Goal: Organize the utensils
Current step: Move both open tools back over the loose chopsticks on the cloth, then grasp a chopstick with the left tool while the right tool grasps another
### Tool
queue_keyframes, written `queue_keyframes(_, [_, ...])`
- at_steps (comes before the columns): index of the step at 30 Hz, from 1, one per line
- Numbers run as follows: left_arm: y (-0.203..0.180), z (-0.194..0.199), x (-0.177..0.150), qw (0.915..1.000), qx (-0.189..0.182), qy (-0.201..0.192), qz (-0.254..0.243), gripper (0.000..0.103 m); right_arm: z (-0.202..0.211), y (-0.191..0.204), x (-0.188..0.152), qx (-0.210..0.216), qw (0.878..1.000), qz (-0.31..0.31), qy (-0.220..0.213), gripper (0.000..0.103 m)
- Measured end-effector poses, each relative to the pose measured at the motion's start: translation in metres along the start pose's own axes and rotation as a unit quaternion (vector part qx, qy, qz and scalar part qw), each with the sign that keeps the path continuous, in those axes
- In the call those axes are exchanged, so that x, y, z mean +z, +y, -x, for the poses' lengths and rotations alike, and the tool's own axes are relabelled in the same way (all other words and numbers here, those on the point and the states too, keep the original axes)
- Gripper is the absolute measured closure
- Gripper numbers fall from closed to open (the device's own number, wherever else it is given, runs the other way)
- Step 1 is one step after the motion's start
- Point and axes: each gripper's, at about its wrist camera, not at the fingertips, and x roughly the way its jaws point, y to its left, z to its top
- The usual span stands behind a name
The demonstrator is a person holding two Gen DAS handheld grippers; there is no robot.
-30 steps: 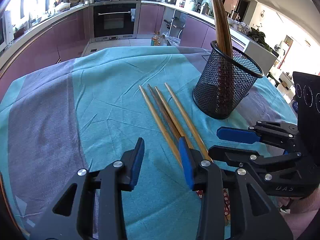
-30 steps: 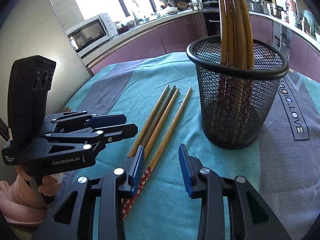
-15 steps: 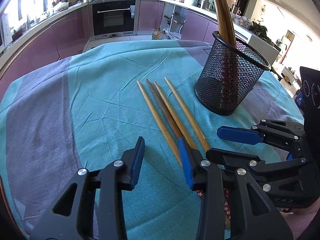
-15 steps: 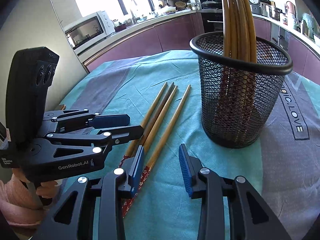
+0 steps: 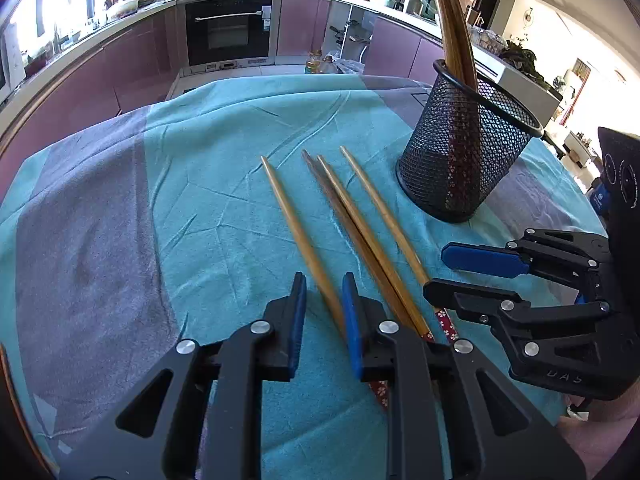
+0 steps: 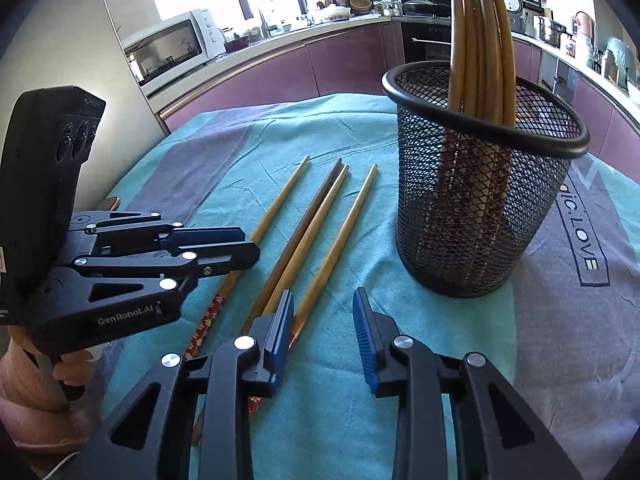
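Four wooden chopsticks lie side by side on the teal cloth (image 5: 224,208). The leftmost chopstick (image 5: 294,224) runs in between the jaws of my left gripper (image 5: 324,300), which are closing; the pads stand clear of it. The right wrist view shows that gripper (image 6: 248,246) low over the same chopstick (image 6: 280,204). My right gripper (image 6: 322,316) is also closing, with the rightmost chopstick (image 6: 348,220) just inside its left pad, untouched. A black mesh holder (image 6: 480,208) (image 5: 464,160) stands upright to the right with several chopsticks in it.
A person's hand (image 6: 24,392) holds the left gripper at the table's near left edge. The middle two chopsticks (image 6: 316,212) lie touching each other. Kitchen counters, an oven (image 5: 230,28) and a microwave (image 6: 172,50) lie beyond the table.
Both pairs of jaws have narrowed, the left more. The leftmost chopstick has shifted left, away from the middle pair, and now lies between the left jaws.
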Motion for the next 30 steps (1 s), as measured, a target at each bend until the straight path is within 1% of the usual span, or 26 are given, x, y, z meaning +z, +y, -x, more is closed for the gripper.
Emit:
queue_keyframes(4, [0.004,-0.004,0.006,1.0,0.005,0.0,0.006,0.081,-0.004,-0.002,0.005,-0.011,1.0,-0.004,-0.001,0.074])
queue_keyframes(10, [0.006,-0.012,0.017,0.9999,0.013,0.001,0.003,0.081,-0.016,0.003,0.015,-0.031,0.999,0.0,-0.009,0.074])
queue_keyframes(12, [0.004,-0.014,0.019,0.9999,0.016,0.001,0.003,0.081,-0.018,0.002,0.016,-0.034,0.999,-0.003,-0.011,0.076])
queue_keyframes(13, [0.003,-0.015,0.02,0.9999,0.016,0.001,0.004,0.081,-0.018,0.002,0.016,-0.037,0.999,-0.004,-0.011,0.081])
queue_keyframes(16, [0.003,-0.016,0.02,0.9998,0.017,-0.004,0.012,0.081,-0.017,-0.005,0.016,-0.027,0.999,-0.025,-0.013,0.09])
queue_keyframes(18, [0.003,-0.016,0.017,0.9996,0.015,-0.007,0.022,0.084,-0.015,-0.01,0.014,-0.018,0.999,-0.038,-0.014,0.094])
queue_keyframes(20, [0.009,-0.014,0.013,0.9992,0.008,-0.009,0.038,0.091,-0.014,-0.014,0.012,-0.009,0.999,-0.051,-0.015,0.097])
queue_keyframes(22, [0.012,-0.013,0.011,0.9987,0.0,-0.009,0.05,0.093,-0.012,-0.019,0.011,0.0,0.998,-0.063,-0.017,0.097])
queue_keyframes(26, [0.014,-0.009,0.007,0.9978,-0.009,-0.013,0.065,0.095,-0.003,-0.024,0.01,0.018,0.996,-0.077,-0.033,0.097])
queue_keyframes(30, [0.011,-0.001,0.002,0.9979,-0.02,-0.018,0.059,0.095,0.005,-0.017,0.008,0.037,0.997,-0.057,-0.038,0.097])
